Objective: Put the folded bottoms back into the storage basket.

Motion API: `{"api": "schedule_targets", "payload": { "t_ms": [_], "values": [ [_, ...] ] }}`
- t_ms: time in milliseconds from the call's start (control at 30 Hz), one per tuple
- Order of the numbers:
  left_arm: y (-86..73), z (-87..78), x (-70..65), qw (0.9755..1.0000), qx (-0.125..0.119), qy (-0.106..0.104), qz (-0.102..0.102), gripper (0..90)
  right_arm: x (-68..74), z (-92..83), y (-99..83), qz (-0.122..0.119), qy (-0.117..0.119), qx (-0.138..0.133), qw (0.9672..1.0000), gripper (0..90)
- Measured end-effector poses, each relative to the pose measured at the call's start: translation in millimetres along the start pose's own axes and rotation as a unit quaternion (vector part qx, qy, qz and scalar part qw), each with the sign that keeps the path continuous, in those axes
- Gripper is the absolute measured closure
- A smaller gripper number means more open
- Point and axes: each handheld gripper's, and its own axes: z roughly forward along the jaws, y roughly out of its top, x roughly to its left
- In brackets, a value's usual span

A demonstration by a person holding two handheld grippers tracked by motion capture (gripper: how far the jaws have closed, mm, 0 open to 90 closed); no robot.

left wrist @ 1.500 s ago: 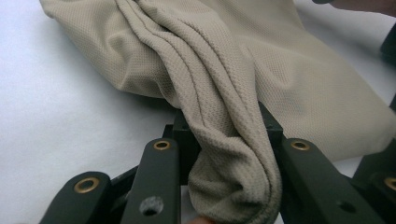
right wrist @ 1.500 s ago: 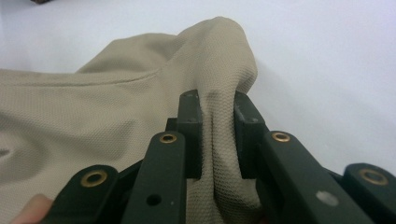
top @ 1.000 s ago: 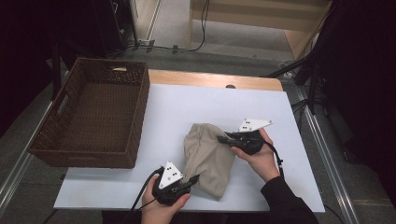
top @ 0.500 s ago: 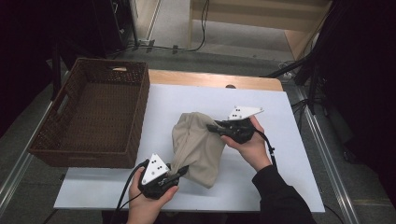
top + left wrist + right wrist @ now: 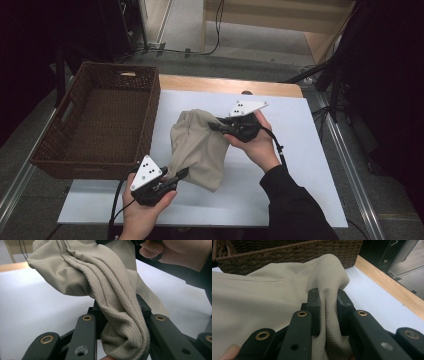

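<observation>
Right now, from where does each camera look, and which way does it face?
High view: above the person's side, facing forward and down on the white table; both hands, left gripper, right gripper.
Left gripper view: along its jaws at the beige cloth; the other hand beyond.
Right gripper view: along its jaws at the cloth, wicker basket behind.
All views share the cloth.

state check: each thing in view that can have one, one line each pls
cloth: bunched, held between both claws, partly off the table
left claw: shut on a fold of the cloth
right claw: shut on a fold of the cloth
basket: upright, nothing in it
table: white top, cloth's lower end hangs close over it; contact unclear
</observation>
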Motion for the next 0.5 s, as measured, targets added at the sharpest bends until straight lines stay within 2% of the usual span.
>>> {"api": "schedule_targets", "payload": {
  "t_ms": [500],
  "values": [
    [10.1, -19.4, 17.5, 0.9997, -0.018, 0.018, 0.000, 70.1, 4.9, 16.7, 33.3, -0.018, 0.004, -0.005, 0.9998, 75.2]
  ]
}}
